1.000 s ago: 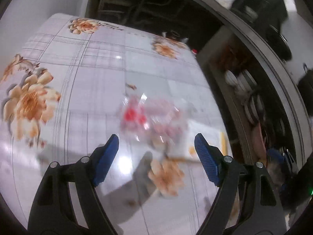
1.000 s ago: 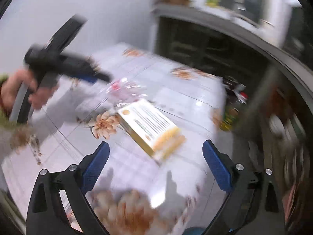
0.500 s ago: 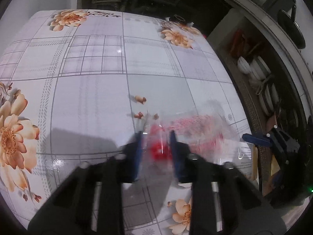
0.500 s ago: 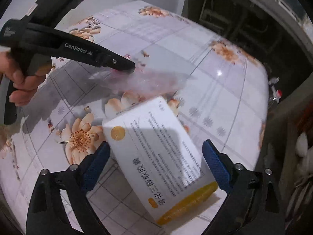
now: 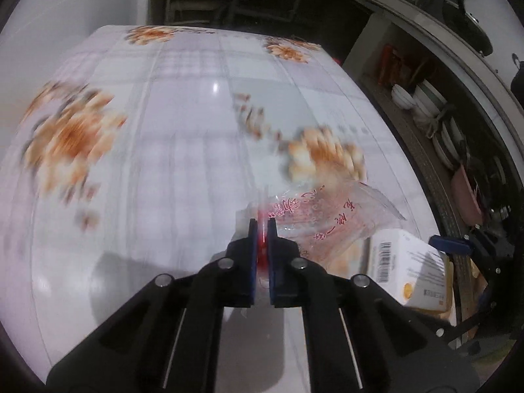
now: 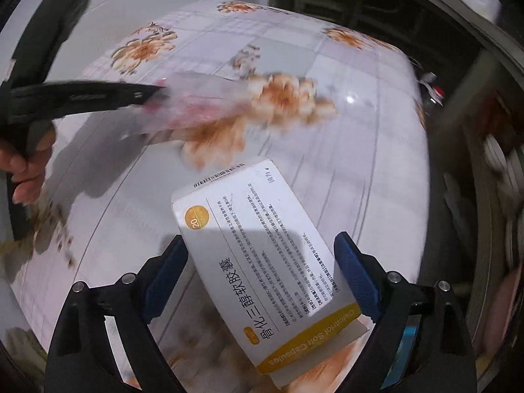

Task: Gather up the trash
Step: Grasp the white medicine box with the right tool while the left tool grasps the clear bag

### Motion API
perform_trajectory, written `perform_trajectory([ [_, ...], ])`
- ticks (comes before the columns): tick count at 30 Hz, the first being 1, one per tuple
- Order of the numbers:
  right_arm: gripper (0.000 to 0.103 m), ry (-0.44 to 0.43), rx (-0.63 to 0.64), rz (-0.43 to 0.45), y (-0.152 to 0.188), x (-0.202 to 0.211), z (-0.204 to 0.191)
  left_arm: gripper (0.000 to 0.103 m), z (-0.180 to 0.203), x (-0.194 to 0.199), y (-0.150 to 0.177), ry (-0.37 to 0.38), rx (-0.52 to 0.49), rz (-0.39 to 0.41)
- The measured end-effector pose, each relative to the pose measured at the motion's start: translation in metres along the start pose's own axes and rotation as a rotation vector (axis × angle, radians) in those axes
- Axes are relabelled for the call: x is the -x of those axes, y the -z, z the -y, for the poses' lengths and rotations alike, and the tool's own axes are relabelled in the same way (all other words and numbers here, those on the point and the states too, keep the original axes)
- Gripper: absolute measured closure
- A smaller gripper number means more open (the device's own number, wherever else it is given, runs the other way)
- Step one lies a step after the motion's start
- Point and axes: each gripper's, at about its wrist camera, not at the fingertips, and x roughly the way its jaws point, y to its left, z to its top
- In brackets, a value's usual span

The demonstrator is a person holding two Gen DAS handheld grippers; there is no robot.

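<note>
My left gripper (image 5: 261,226) is shut on a clear plastic bag with red print (image 5: 321,219) and holds it just above the floral tablecloth (image 5: 183,170). The bag (image 6: 203,101) and the left gripper (image 6: 157,93) also show in the right wrist view. A white and yellow medicine box (image 6: 262,249) lies between the fingers of my right gripper (image 6: 262,271), which stand wide apart around it. I cannot tell whether the pads touch the box. The box also shows in the left wrist view (image 5: 406,268).
The table edge drops off on the right beside a dark shelf with stacked bowls and plates (image 5: 425,101). A small bottle with a red cap (image 6: 434,93) stands past the table's far right edge. A white wall lies to the left.
My left gripper closed on the plastic bag and lifted it off the table. My right gripper moved forward until the medicine box sits between its fingers.
</note>
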Motion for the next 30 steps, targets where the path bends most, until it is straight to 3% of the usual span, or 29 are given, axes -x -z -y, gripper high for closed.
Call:
perform_trajectory([
  [5, 0.015, 0.044, -0.025, 0.026, 0.06, 0.027, -0.034, 0.098, -0.007, 0.041, 0.069, -0.017, 0.049, 0.006],
  [8, 0.015, 0.05, -0.062, 0.025, 0.085, 0.041, -0.048, 0.092, -0.008, 0.059, 0.101, -0.001, 0.114, -0.007],
  [12, 0.015, 0.013, -0.135, 0.045, 0.107, 0.055, -0.056, 0.068, -0.003, 0.081, 0.14, 0.047, 0.183, -0.037],
  [15, 0.015, -0.016, -0.183, 0.054, 0.113, 0.059, -0.055, 0.056, 0.003, 0.099, 0.159, 0.134, 0.195, -0.04],
  [17, 0.015, -0.038, -0.215, 0.059, 0.117, 0.062, -0.052, 0.049, 0.007, 0.11, 0.162, 0.177, 0.18, -0.013],
  [19, 0.015, -0.053, -0.238, 0.063, 0.119, 0.062, -0.05, 0.045, 0.01, 0.119, 0.161, 0.169, 0.139, 0.029],
  [26, 0.015, -0.034, -0.261, 0.068, 0.123, 0.063, -0.053, 0.045, 0.007, 0.112, 0.127, 0.036, 0.064, 0.14],
  [30, 0.015, -0.015, -0.26, 0.067, 0.122, 0.062, -0.056, 0.056, 0.009, 0.088, 0.12, -0.047, 0.03, 0.091],
])
